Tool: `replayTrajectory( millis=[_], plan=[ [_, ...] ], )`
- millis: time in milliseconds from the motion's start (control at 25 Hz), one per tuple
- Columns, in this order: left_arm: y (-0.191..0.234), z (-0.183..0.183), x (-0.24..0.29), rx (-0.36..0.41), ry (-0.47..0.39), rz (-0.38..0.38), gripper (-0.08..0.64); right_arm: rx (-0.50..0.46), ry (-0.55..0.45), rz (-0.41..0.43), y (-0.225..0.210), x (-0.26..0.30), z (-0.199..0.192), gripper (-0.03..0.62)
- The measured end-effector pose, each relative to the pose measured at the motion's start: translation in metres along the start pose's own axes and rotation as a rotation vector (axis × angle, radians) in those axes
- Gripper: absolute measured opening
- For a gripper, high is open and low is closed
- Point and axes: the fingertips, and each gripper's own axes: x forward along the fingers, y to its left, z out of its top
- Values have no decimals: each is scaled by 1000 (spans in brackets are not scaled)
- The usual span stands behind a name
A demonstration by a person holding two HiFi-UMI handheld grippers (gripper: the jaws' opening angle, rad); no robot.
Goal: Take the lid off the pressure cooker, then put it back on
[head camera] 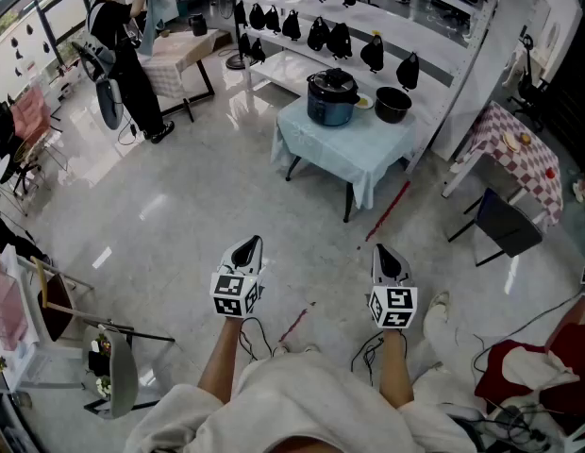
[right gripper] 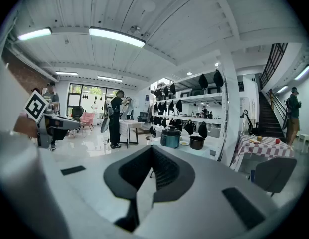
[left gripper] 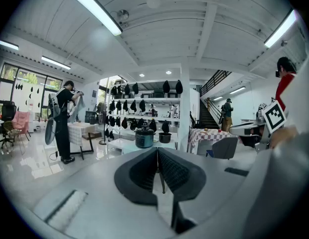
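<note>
Your blue-clothed bench (head camera: 335, 154) stands on glossy floor (head camera: 179, 206), before the shelf (head camera: 420, 26). On the bench, the dark cooker (head camera: 331, 102) has its lid (head camera: 332, 80) on. The left hand-held gripper (head camera: 249, 244) and right hand-held gripper (head camera: 382, 251) are clenched and empty, well apart from the bench.

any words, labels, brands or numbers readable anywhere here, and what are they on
No readable text in any view.
On the left tool and right tool: only square markers, black-and-white patterns, no letters.
On the pressure cooker: any label is too small to read.
</note>
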Motion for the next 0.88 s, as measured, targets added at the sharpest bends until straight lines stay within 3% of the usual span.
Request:
replayTrajectory(
  millis=[440, 480, 520, 560, 600, 880],
  plan=[
    [2, -3, -6, 0, 4, 9, 9, 27, -7, 3, 6, -4, -1, 0],
    [1, -4, -7, 2, 6, 3, 14, 40, -22, 16, 8, -5, 0, 2],
    [-1, -6, -6, -1, 11, -10, 69, 51, -36, 40, 12, -5, 2, 14],
    [-4, -8, -5, -6, 21, -28, 178, 60, -44, 73, 16, -4, 3, 175],
    [-7, -10, -4, -10, 31, -45, 259, 64, -47, 103, 21, -2, 4, 292],
    [-22, -17, -2, -24, 27, -86, 286, 39, -17, 142, 30, -1, -7, 305]
  ],
)
